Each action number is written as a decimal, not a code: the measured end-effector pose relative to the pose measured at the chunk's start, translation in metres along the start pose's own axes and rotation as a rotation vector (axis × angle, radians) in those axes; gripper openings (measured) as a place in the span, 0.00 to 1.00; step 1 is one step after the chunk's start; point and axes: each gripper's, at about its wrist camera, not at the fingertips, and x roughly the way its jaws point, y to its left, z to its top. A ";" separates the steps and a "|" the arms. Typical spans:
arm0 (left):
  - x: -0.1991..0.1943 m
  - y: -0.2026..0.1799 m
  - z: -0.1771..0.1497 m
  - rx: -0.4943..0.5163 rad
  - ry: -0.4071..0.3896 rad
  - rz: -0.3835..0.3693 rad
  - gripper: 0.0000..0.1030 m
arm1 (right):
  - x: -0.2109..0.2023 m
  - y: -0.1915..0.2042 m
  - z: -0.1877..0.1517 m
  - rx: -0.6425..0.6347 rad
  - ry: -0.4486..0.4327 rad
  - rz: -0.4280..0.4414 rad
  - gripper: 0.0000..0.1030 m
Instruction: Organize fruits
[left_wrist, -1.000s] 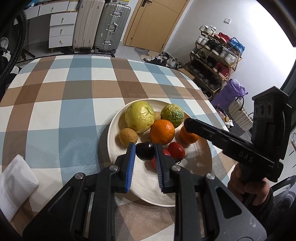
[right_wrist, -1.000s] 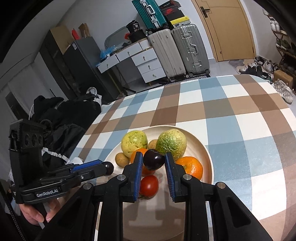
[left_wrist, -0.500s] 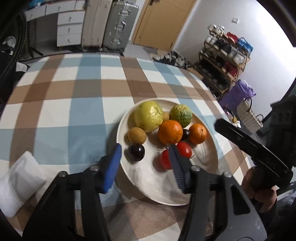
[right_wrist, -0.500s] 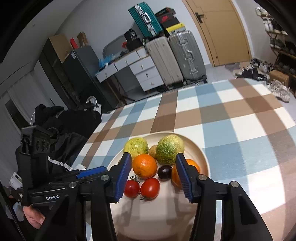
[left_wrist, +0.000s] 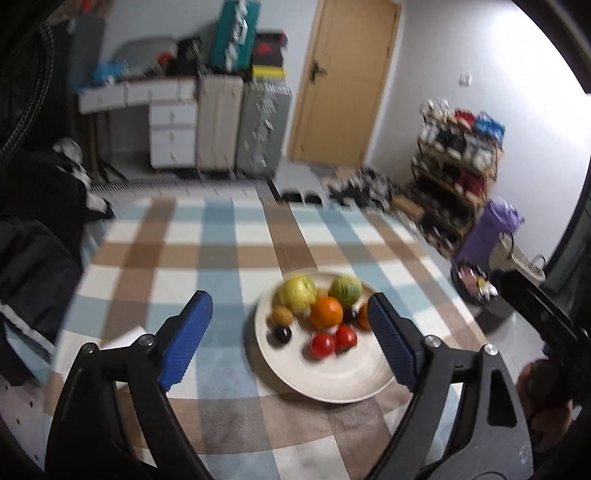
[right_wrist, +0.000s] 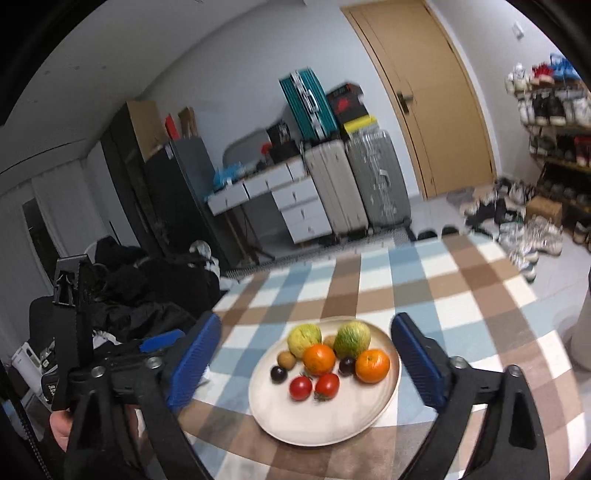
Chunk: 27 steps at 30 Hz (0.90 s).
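Checked tabletop (right_wrist: 461, 295), cluttered room behind. We hold both hand-held grippers, left (left_wrist: 290, 341) and right (right_wrist: 314, 365), released and raised; fruits grouped on plate (right_wrist: 332, 424), plums at 9 and centre.

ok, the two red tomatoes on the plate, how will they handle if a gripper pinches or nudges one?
The tomatoes look round and glossy, so probably slippery and apt to roll across the shallow plate. Likely soft-skinned: a hard pinch may bruise them. They sit together, so nudging one probably shifts the other.
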 end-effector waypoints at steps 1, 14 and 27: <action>-0.008 0.000 0.001 -0.001 -0.020 0.006 0.88 | -0.010 0.006 0.001 -0.013 -0.027 -0.003 0.97; -0.112 -0.011 -0.015 0.022 -0.414 0.186 0.99 | -0.073 0.063 -0.013 -0.173 -0.202 -0.059 1.00; -0.124 -0.009 -0.056 0.116 -0.541 0.263 0.99 | -0.094 0.077 -0.044 -0.285 -0.318 -0.152 1.00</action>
